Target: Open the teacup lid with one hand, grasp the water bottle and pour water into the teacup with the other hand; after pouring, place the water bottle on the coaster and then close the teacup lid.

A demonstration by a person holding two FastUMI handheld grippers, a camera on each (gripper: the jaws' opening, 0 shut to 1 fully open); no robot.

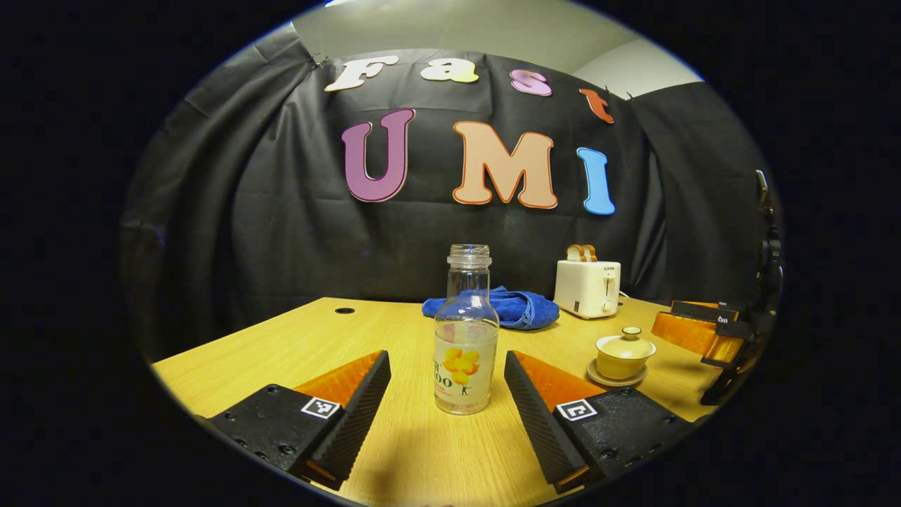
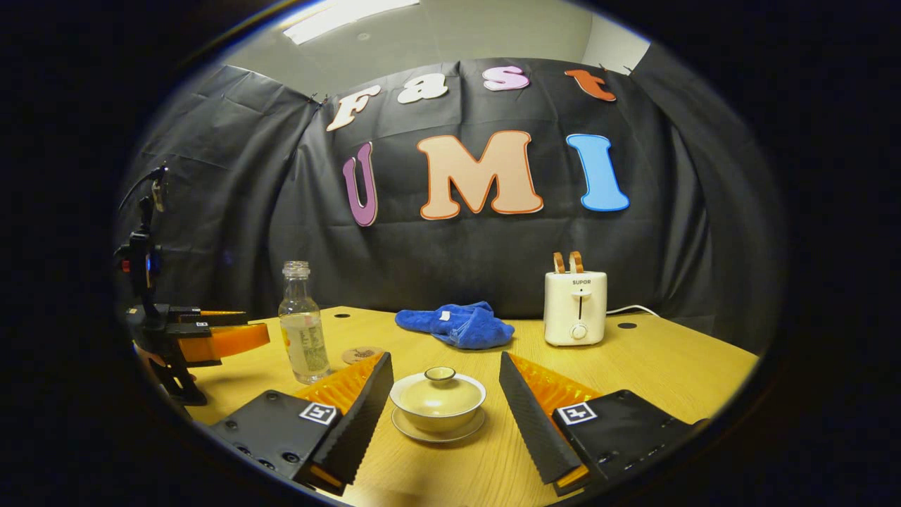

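Your left gripper [image 1: 447,394] shows two black ribbed jaws, each backed by a translucent orange wedge and bolted to a matte black block. A small white square tag with a black pattern sits on each block, and dark screw heads dot the lower edges. Your right gripper [image 2: 445,401] carries the same build: ribbed black faces, orange wedges with a waffled texture, white pattern tags, round black screws. Seen from the side in the right gripper view, your left gripper reads as an orange body under black plates, standing on a dark frame with a thin black mast and cable above.
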